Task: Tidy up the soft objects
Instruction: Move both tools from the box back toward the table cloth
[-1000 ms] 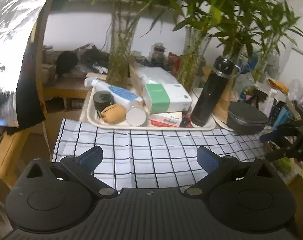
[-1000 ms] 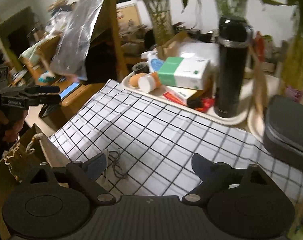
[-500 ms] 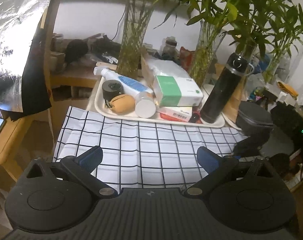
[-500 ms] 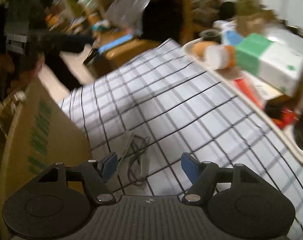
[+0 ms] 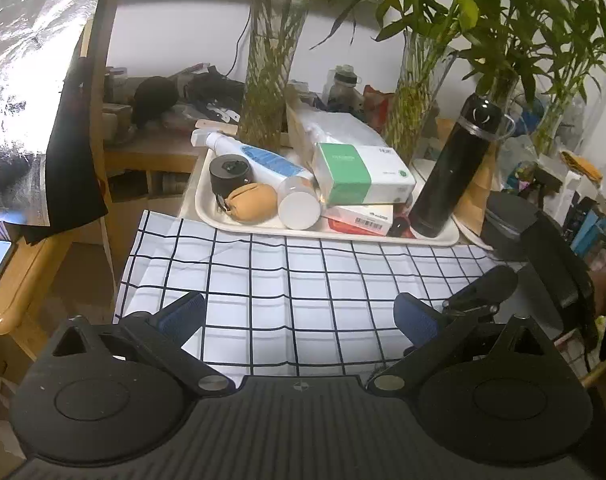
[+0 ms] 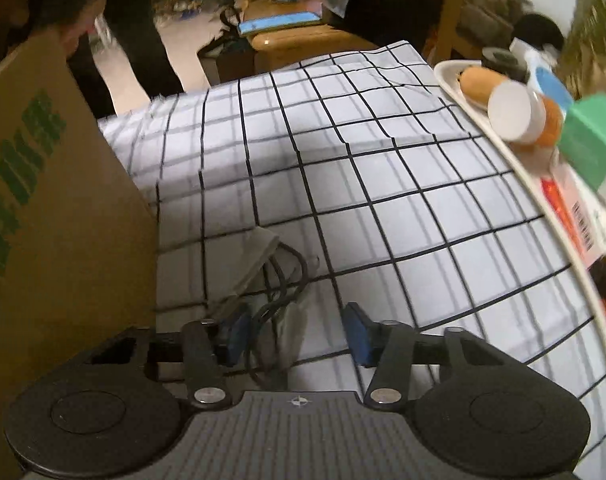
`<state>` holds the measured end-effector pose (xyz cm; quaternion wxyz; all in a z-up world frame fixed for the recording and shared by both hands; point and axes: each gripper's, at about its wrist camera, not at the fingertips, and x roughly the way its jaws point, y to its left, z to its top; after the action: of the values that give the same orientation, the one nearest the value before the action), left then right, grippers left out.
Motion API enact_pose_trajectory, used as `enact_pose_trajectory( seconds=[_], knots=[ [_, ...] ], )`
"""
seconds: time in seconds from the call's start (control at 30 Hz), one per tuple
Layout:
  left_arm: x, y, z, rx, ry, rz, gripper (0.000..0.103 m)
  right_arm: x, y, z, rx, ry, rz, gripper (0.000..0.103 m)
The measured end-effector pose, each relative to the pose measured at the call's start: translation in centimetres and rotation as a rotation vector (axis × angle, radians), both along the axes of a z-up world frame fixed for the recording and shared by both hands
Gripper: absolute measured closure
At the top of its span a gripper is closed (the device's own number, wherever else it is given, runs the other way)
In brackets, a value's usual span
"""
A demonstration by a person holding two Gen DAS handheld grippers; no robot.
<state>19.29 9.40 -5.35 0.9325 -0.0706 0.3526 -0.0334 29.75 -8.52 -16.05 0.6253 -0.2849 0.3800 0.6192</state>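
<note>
Landmark: checked cloth [image 5: 287, 280], white with black grid lines; every place below is given relative to it.
Left gripper [image 5: 299, 316]: above the cloth's near edge, jaws wide apart, nothing between the pads.
Right gripper [image 6: 299, 336]: low over the cloth's near left corner in the right wrist view; jaws have just been closing, part-way in, a gap left.
Task item: small grey fabric pouch [image 6: 259, 256] with a dark cord [image 6: 287, 280], flat on the cloth near that corner. The cord loops lie between the right jaws; the pads do not visibly press on it yet.
Progress: judged early. Nothing held or stowed in either view; 1 soft item about to be picked, its destination not evident.
Left of cloth: cardboard box [image 6: 55, 208] with green lettering, touching the cloth edge beside the pouch; likely to crowd the left finger.
Beyond cloth: white tray [image 5: 327, 232] at the far edge, holding a tan pouch [image 5: 255, 204], black cylinder [image 5: 231, 174], tube with white cap [image 5: 299, 204], green-and-white box [image 5: 363, 174], black flask [image 5: 455, 168].
Behind tray: 3 glass vases of bamboo [image 5: 271, 80].
Risk: thin cord may slip from the pads; pouch could trail and snag on the box.
</note>
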Motion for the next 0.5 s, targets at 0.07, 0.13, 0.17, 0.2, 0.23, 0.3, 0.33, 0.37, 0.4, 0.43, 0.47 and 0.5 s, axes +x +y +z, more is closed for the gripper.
enact_pose_trajectory(
  seconds=[0.07, 0.13, 0.17, 0.2, 0.23, 0.3, 0.33, 0.37, 0.4, 0.43, 0.47, 0.5],
  knots=[
    [0.04, -0.06, -0.03, -0.001, 0.003, -0.002, 0.001, -0.52, -0.02, 0.09, -0.021, -0.076, 0.017, 0.065],
    [0.06, -0.08, -0.05, -0.003, 0.004, -0.002, 0.001, -0.57, -0.18, 0.21, -0.03, -0.097, 0.018, 0.07],
    [0.07, -0.06, -0.07, -0.003, 0.005, -0.002, 0.001, -0.56, -0.3, 0.26, -0.032, -0.101, 0.019, 0.073],
    [0.1, -0.06, -0.1, -0.004, 0.007, -0.003, 0.001, -0.56, -0.36, 0.29, -0.035, -0.098, 0.018, 0.079],
    [0.1, -0.03, -0.13, -0.006, 0.009, -0.003, 0.001, -0.53, -0.41, 0.33, -0.039, -0.092, 0.018, 0.085],
    [0.18, -0.02, -0.23, -0.009, 0.014, -0.006, 0.001, -0.63, -0.39, 0.3, -0.049, -0.091, 0.014, 0.093],
    [0.2, -0.03, -0.27, -0.01, 0.016, -0.008, 0.001, -0.58, -0.43, 0.33, -0.057, -0.096, 0.009, 0.093],
    [0.18, -0.03, -0.26, -0.011, 0.017, -0.01, 0.001, -0.59, -0.43, 0.28, -0.062, -0.102, 0.004, 0.094],
    [0.19, -0.05, -0.3, -0.012, 0.018, -0.013, 0.001, -0.62, -0.31, 0.2, -0.068, -0.105, -0.004, 0.094],
    [0.2, -0.08, -0.33, -0.013, 0.021, -0.016, 0.001, -0.47, -0.4, 0.22, -0.074, -0.103, -0.016, 0.094],
    [0.22, -0.11, -0.37, -0.014, 0.024, -0.02, 0.001, -0.35, -0.52, 0.21, -0.08, -0.104, -0.029, 0.094],
    [0.26, -0.12, -0.4, -0.016, 0.026, -0.024, 0.001, -0.26, -0.67, 0.23, -0.086, -0.111, -0.04, 0.094]
  ],
)
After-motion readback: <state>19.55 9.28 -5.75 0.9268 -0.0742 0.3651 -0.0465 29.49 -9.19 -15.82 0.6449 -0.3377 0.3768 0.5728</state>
